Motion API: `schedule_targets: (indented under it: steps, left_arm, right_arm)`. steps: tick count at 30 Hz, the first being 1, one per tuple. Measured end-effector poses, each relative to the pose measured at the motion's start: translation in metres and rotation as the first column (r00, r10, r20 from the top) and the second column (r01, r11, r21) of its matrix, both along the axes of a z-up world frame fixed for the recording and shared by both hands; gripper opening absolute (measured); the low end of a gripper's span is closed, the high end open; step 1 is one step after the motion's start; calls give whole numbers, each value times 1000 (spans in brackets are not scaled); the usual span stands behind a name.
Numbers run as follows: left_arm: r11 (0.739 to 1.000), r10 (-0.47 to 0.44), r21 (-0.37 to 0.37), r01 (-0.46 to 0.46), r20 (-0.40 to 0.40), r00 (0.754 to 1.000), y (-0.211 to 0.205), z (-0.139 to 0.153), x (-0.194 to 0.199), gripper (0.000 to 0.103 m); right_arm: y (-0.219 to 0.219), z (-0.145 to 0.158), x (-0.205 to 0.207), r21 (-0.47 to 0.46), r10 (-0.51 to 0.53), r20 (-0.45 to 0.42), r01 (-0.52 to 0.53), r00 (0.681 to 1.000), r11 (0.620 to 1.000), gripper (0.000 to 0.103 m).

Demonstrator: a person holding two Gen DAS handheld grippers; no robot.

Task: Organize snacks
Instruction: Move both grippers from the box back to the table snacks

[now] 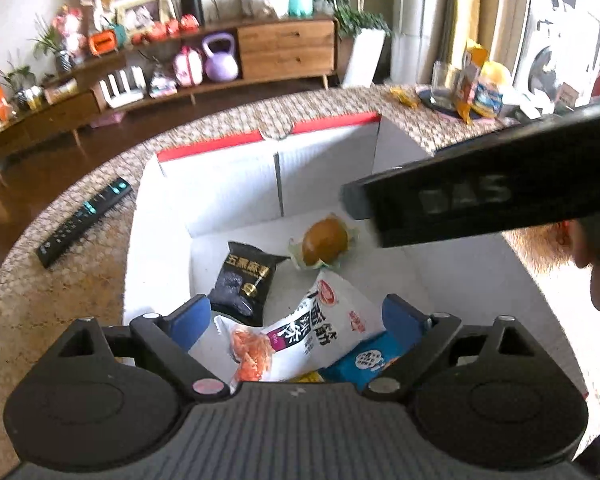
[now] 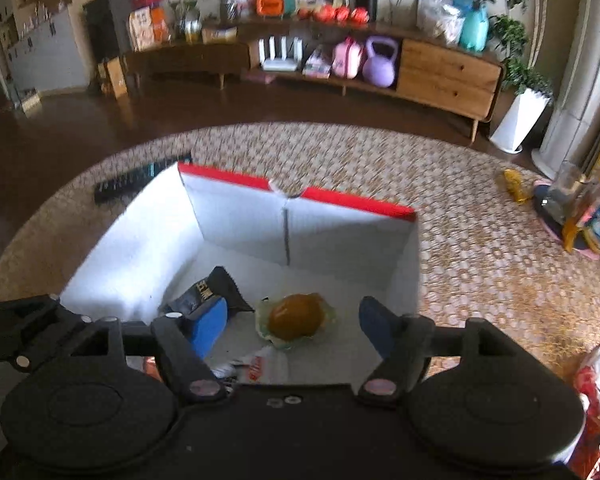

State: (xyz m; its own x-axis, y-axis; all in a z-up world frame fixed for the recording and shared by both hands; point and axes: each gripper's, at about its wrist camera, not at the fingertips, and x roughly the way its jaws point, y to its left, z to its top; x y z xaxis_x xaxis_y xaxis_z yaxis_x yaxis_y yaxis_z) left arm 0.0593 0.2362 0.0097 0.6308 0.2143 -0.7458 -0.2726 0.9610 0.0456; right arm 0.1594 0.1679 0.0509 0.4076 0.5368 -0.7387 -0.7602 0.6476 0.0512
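Both jaws stand apart and hold nothing: the left gripper (image 1: 298, 320) hangs over a white snack bag with red print (image 1: 312, 336), the right gripper (image 2: 292, 324) over a brown bun in a clear wrapper (image 2: 296, 317). Both snacks lie inside the white cardboard box with a red rim (image 2: 236, 216) on the woven-patterned desk (image 2: 460, 220), near a black snack packet (image 1: 244, 280).

We see the right tongs (image 2: 292, 322) spread wide above the open white box (image 2: 140, 248), nothing between their blue pads (image 2: 208, 326). Inside the box lie a wrapped brown bun (image 2: 296, 318) and a black snack packet (image 2: 212, 290). A remote control (image 2: 136, 180) rests near the tabletop's (image 2: 460, 220) far left edge.
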Motion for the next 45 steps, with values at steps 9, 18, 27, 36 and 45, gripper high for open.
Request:
schedule_targets:
  steps: [9, 18, 27, 36, 45]
  left_arm:
    - [994, 81, 56, -90, 145, 986, -20, 20, -26, 93]
    - [987, 98, 98, -127, 260, 961, -51, 30, -49, 93]
    - [992, 69, 84, -99, 310, 948, -77, 29, -56, 94]
    - [993, -1, 109, -40, 353, 936, -111, 27, -54, 94]
    - [994, -88, 93, 58, 353, 931, -148, 21, -39, 94]
  right_arm:
    - [-62, 17, -24, 166, -56, 69, 44, 996, 985, 77]
    - [-117, 22, -52, 297, -138, 113, 99, 984, 950, 81]
    - [-164, 16, -73, 364, -222, 152, 154, 963, 919, 86]
    - [-206, 5, -84, 393, -321, 164, 237, 933, 889, 93]
    - [-254, -12, -90, 401, -459, 170, 364, 872, 841, 101]
